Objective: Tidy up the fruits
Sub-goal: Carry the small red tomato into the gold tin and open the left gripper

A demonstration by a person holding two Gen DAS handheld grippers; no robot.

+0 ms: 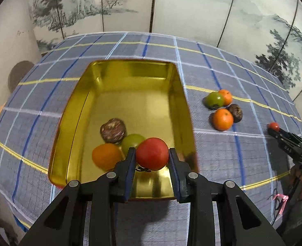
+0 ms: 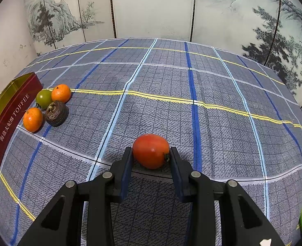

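Left gripper [image 1: 152,155] pinches a red tomato [image 1: 152,153] over the gold tin [image 1: 72,127], lower centre; three fruits [image 1: 118,141] already lie inside. Right gripper [image 2: 151,155] clamps a second tomato [image 2: 151,150] against the cloth [image 2: 222,123]. Four loose fruits [image 2: 47,106] remain, left of frame, beside the tin.

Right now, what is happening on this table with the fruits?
A person with a gripper in each hand is sorting fruits into a gold tin. The left gripper holds a red tomato over the tin, where three fruits already lie. The right gripper is closed on another tomato that rests on the cloth. Four fruits wait beside the tin.
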